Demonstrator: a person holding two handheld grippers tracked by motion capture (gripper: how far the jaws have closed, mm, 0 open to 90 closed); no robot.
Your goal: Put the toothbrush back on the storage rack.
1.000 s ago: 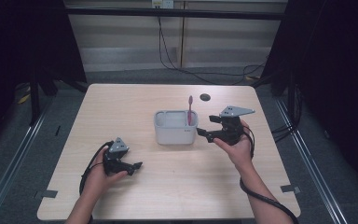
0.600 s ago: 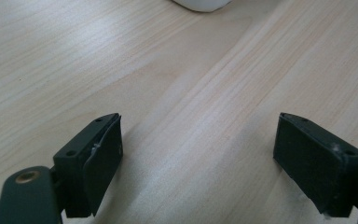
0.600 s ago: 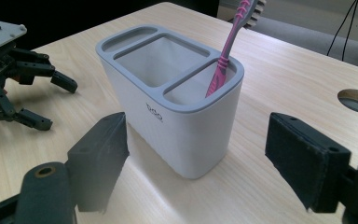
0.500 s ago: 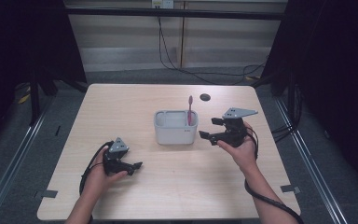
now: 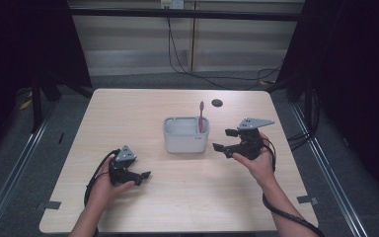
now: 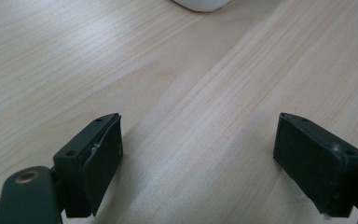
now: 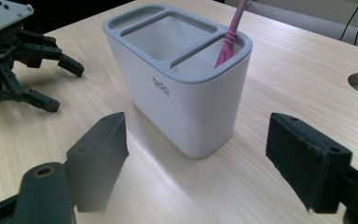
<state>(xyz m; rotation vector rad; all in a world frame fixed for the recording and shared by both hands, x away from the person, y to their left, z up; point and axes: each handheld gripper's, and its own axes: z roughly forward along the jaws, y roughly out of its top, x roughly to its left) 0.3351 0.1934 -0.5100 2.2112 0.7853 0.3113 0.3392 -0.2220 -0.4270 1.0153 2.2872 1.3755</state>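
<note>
Right gripper: I am holding the right gripper just off the table, at about three o'clock from the white holder in the high view — its jaws are standing wide apart and gripping nothing, with a gap between them and the holder's wall.
Right hand: my right hand is cupping the gripper body from below, the forearm running in from five o'clock and the cable trailing back along it.
Right gripper view: I am looking between the two black pads straight at the holder, which is standing upright just beyond them.
Toothbrush: the pink toothbrush is standing head-up in the holder's narrow end compartment, leaning a little; in the right gripper view its handle is resting against the grey rim.
Left gripper: I am resting the left gripper low on the table at about seven o'clock from the holder, well apart from it — jaws spread wide, nothing between them but bare wood.
Left hand: my left hand is wrapping the gripper from behind, the forearm coming in from six o'clock.
Table hole: a dark round hole is sitting at about one o'clock from the holder.
</note>
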